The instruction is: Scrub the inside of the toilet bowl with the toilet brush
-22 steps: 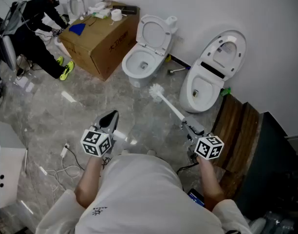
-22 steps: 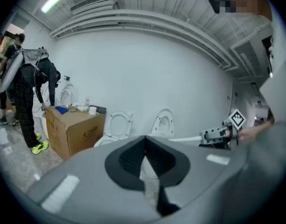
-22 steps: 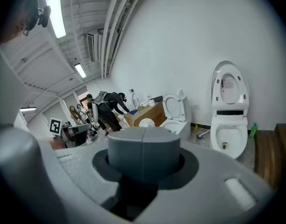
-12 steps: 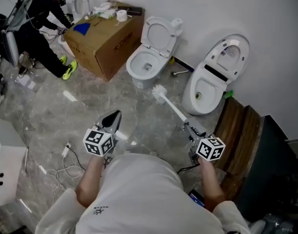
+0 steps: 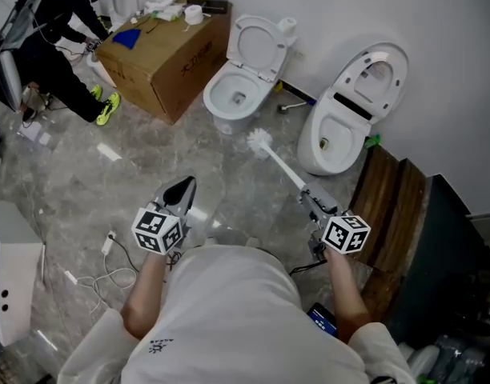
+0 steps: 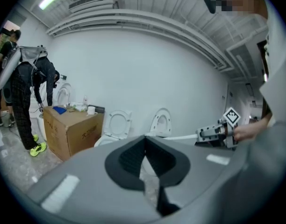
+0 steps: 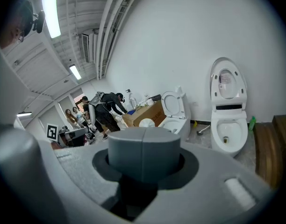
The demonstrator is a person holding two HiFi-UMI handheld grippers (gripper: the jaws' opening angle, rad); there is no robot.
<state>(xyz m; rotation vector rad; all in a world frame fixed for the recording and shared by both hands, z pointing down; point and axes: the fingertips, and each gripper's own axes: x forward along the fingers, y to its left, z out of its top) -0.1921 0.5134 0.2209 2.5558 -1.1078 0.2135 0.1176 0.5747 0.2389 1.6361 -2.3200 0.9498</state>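
On the grey floor (image 5: 149,166) stand two white toilets. The first toilet (image 5: 233,98) is just beside a cardboard box (image 5: 161,58), and its lid is up. The second toilet (image 5: 337,138) is off to its right, and its lid is up against the wall too.

The right gripper (image 5: 309,199) is pinching the toilet brush (image 5: 259,141). Its jaws are shut tight on the end of the stick. The brush points away from the person. Its white bristle head is over the floor between the two toilets, near the front of the first toilet. It is not inside either bowl.

The left gripper (image 5: 183,190) is on the left, well apart from the brush. Its jaws are pressed together and nothing is between them.

Some brown wooden planks (image 5: 393,206) lie beside the second toilet. Far off at the top left, a person in dark clothes (image 5: 49,30) bends over near the box. A white cord (image 5: 109,250) lies on the floor near the left gripper.
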